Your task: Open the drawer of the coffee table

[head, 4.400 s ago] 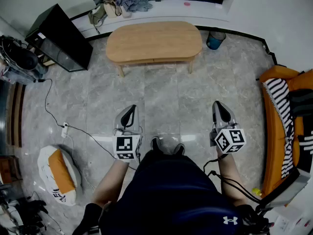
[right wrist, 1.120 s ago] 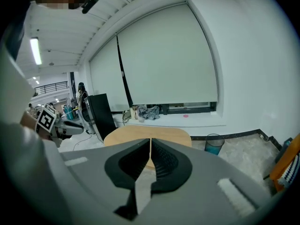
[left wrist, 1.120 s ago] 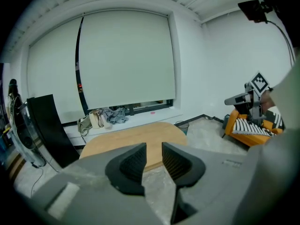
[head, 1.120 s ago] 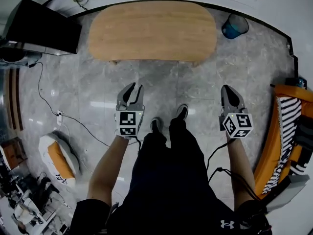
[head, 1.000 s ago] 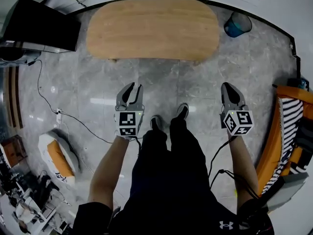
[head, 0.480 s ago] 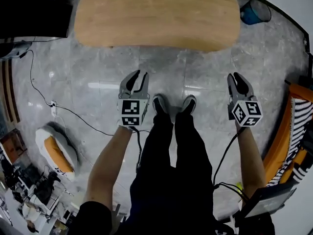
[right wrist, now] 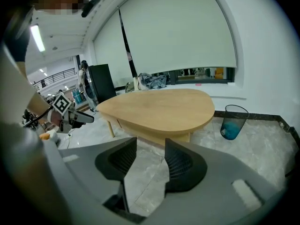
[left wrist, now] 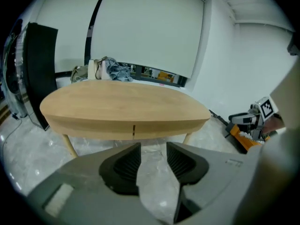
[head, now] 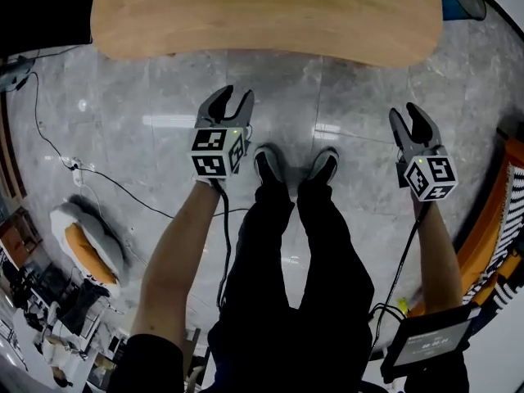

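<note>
head view, table: coffee table (head: 262, 11) across the top, near edge just ahead of the shoes (head: 268, 164); drawer not visible from above
head view, risk: could reach for the wrong spot, since the overhanging top hides the front band
head view, grippers: left gripper (head: 232, 97) and right gripper (head: 409, 113) over bare floor, short of the table, jaws about half apart and just been opening, holding nothing
left gripper view, drawer: shut, judged to lie in the front band beside the dark seam (left wrist: 133, 131); no handle to be seen
left gripper view, risk: might slip off a flush front with no lip to catch, or drag the whole table instead
left gripper view, jaws: pads (left wrist: 125, 164) parted, only floor between them, touching nothing
right gripper view, risk: pointed toward the table's end near the blue bin (right wrist: 233, 121), away from the seam, so could pinch the wrong edge
right gripper view, jaws: pads (right wrist: 180, 165) parted by a similar gap, empty, clear of the table
</note>
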`<state>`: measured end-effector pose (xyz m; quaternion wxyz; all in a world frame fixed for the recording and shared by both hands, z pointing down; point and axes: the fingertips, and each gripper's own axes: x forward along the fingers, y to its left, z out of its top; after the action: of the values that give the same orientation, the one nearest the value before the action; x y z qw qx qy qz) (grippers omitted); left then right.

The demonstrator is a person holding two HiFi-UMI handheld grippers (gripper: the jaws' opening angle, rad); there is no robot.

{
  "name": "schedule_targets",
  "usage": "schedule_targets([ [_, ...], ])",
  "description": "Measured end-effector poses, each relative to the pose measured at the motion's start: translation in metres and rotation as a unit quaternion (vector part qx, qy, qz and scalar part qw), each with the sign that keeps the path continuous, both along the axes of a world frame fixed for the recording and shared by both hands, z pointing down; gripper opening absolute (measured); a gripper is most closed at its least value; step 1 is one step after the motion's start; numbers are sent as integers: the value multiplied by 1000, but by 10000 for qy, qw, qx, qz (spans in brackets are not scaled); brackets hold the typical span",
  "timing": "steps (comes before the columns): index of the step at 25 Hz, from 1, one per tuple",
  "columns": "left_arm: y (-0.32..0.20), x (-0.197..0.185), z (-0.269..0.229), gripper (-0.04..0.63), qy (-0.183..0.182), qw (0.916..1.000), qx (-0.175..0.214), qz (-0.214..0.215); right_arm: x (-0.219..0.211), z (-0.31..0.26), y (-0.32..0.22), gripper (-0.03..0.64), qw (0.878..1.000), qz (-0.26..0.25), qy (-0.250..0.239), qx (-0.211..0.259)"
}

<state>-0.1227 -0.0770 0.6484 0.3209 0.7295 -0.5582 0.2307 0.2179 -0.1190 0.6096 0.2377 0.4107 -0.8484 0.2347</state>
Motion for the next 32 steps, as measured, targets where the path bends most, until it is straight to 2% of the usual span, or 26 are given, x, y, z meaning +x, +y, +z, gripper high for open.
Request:
schedule_targets([
  [5, -16, 3, 64, 203, 463, 9984, -183, -266, 7, 49, -26, 230, 10000, -15, 50, 52],
  [10, -42, 14, 112, 240, 816, 9964, -59, -239, 14, 92, -55, 256, 9997, -32, 101, 226],
  [13, -58, 25, 136, 256, 1250, 9919, -19, -225, 17, 115, -73, 274, 9994, -54, 147, 320],
  [18, -90, 29, 168, 288, 2146, 9756, 118, -444, 12, 142, -98, 324, 9986, -168, 135, 488],
  [23, -118, 30, 173, 291, 3041, 9499, 408, -596, 7, 151, -113, 367, 9965, -304, 188, 752],
  [25, -126, 33, 170, 301, 3246, 9428, 485, -586, 2, 145, -118, 370, 9947, -439, 227, 898],
  [29, -132, 37, 161, 324, 3476, 9350, 607, -357, -12, 138, -127, 368, 9928, -546, 212, 1047],
  [32, -130, 37, 155, 322, 3503, 9339, 689, -215, -13, 139, -125, 354, 9921, -565, 252, 1089],
])
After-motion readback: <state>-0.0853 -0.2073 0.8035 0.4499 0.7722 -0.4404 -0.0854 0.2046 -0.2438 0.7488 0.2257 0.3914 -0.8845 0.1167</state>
